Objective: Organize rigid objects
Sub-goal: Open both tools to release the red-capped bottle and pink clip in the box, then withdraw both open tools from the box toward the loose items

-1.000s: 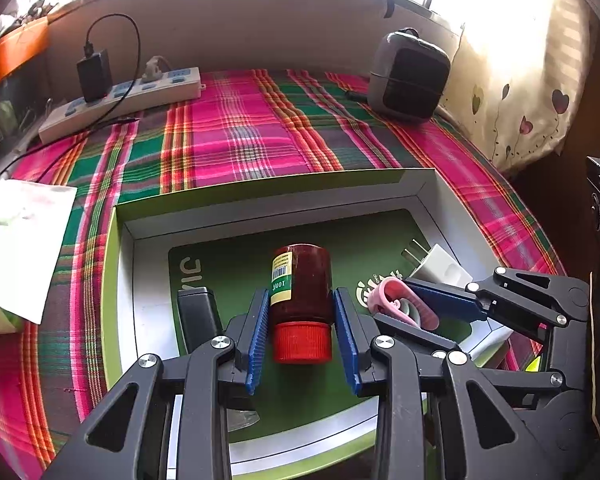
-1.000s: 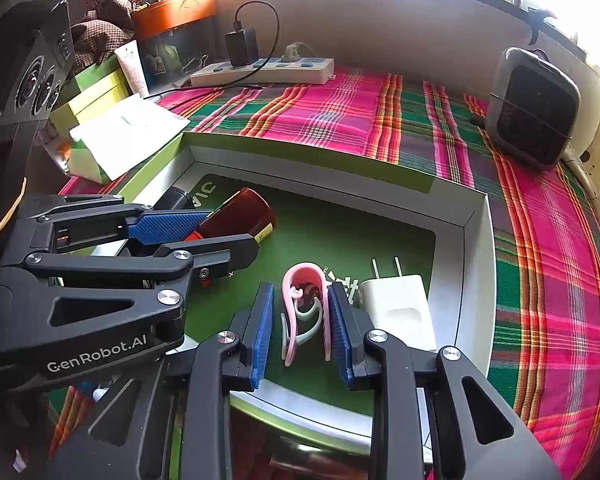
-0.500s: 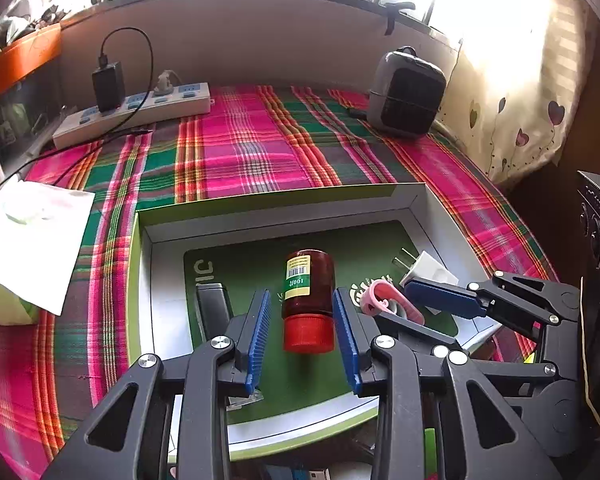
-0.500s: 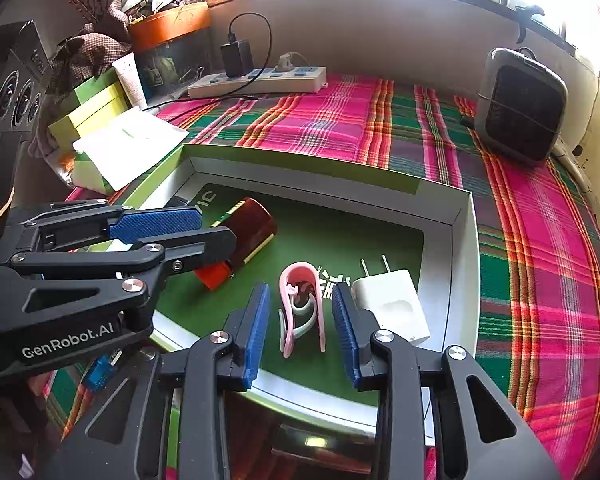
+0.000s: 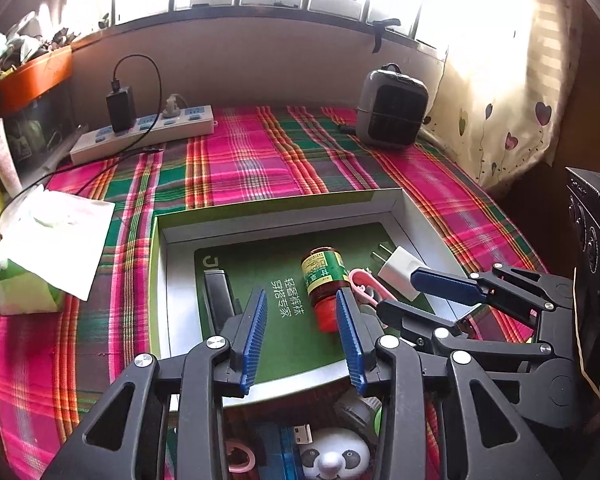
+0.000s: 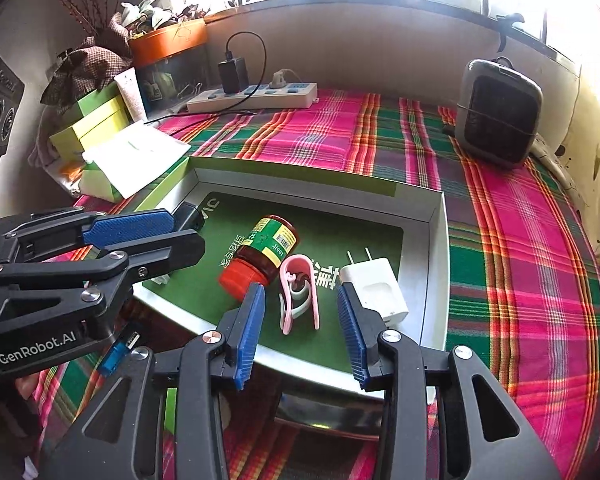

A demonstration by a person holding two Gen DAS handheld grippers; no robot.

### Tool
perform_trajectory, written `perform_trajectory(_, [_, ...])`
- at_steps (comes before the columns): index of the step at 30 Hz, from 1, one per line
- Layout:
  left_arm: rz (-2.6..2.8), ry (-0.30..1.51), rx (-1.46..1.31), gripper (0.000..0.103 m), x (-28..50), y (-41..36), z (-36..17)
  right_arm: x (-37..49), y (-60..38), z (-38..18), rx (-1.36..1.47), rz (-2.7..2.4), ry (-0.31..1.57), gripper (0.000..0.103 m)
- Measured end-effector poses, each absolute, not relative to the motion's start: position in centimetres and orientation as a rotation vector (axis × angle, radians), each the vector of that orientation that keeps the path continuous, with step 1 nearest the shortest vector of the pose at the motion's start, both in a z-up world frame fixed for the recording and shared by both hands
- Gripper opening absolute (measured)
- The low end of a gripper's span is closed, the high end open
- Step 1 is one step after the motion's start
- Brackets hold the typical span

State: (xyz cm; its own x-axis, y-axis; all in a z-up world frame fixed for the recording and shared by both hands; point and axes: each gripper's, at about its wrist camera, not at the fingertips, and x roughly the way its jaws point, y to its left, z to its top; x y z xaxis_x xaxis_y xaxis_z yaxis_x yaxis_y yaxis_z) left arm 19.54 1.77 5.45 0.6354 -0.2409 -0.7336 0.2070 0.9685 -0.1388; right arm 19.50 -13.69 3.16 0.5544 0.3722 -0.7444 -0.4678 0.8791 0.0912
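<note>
Green card lines the floor of the shallow white-walled box lid (image 6: 436,216), which lies on the pink and green plaid cloth (image 6: 520,240); everything I have sorted sits inside it. My left gripper (image 5: 302,318) hangs over the near edge of the tray with its blue ribbed pads spread and nothing between them; its jaws have just been opening. The dark red glass bottle with a red cap and green label (image 5: 325,284) lies on its side just right of that gap, released, cap towards me. My right gripper (image 6: 301,318) is also parted, jaws just opened, and the pink plastic clip (image 6: 298,294) lies flat in the tray between its pads, touched by neither. In the right wrist view the clip sits just right of the bottle's cap, and the white two-pin plug adapter (image 6: 374,286) lies just right of the clip, beside the right pad. A black oblong item (image 5: 216,296) lies at the left of the tray. Far off on the cloth are a white power strip (image 5: 140,136) at the left and a small grey heater (image 5: 392,110) at the right.
</note>
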Motion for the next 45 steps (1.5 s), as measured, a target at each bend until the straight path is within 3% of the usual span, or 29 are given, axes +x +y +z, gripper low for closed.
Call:
perform_trajectory(13, [-0.221,0.802,-0.005,0.039,16.3,1.6,6.4,17.3,-15.3,4.4,-0.098,0.477,0.809,0.040])
perform_trajectory(17, [-0.211,0.795,-0.032,0.040,15.1,2.5,6.5,16.4,-16.4,4.7,-0.081,0.466,0.796,0.055])
perform_trajectory(21, [-0.185,0.795,-0.066,0.044,13.9,4.0,6.2,15.7,-17.7,4.7,-0.066,0.440,0.796,0.055])
perform_trajectory(45, [-0.111,0.848,-0.229,0.044,9.4,11.0,2.4,14.6,-19.6,1.6,-0.074,0.416,0.866,0.055])
